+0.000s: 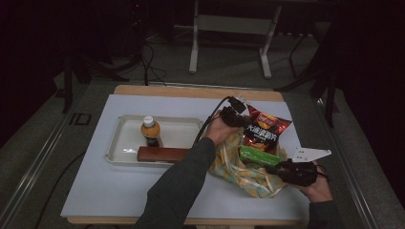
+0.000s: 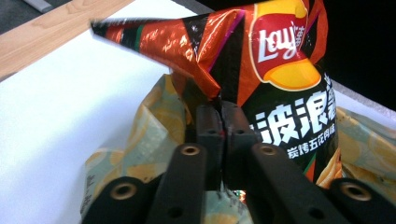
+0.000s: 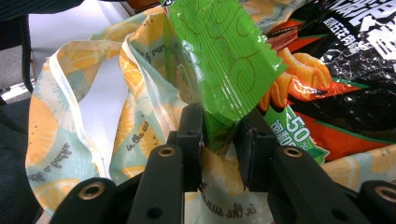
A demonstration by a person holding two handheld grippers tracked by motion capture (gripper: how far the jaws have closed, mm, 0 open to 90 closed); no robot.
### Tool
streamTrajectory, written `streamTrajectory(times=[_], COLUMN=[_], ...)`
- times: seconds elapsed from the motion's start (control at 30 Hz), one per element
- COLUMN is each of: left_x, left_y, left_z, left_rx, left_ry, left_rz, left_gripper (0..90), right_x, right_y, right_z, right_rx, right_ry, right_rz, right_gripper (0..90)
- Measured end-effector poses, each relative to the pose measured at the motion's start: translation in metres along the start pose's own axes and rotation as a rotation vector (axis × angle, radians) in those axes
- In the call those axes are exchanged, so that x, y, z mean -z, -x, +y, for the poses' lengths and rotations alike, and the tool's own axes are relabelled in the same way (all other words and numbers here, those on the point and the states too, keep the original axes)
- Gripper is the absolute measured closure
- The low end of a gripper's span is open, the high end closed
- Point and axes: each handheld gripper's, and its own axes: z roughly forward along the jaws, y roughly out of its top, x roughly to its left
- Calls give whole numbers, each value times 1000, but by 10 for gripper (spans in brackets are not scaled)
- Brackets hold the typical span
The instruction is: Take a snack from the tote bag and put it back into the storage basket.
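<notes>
My left gripper (image 2: 222,122) clenched on chip bag (image 2: 280,93) edge, bag upright above the jaws; right gripper (image 3: 219,140) grasping green packet (image 3: 219,56), both over the tote bag (image 3: 70,116) mouth

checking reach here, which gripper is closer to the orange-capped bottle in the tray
Left. The left gripper sits at the chip bag, just right of the tray holding the bottle. The right gripper is farther right, at the green packet.

The chip bag's (image 1: 264,132) lower part is hidden inside the cloth bag (image 1: 239,174). The green packet's (image 3: 219,56) top is cut off in the right gripper view. The bottle's (image 1: 150,132) label is too small to read.
</notes>
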Motion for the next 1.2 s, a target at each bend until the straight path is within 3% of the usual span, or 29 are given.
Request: streamTrajectory(times=[0.27, 0.53, 1.03, 1.2], left_x=[18, 33, 45, 49], left_y=[9, 12, 22, 23], left_z=[4, 6, 15, 17], left_rx=[-40, -43, -64, -53], left_ry=[58, 107, 175, 196], left_rz=[-15, -44, -71, -79], left_gripper=[898, 898, 899, 899], right_x=[1, 1, 1, 1], right_y=[0, -1, 0, 0], right_z=[-2, -2, -3, -3], right_rx=[-7, -9, -11, -13], right_ry=[0, 0, 2, 2], right_rz=[-1, -3, -3, -3], right_gripper=[733, 733, 733, 733])
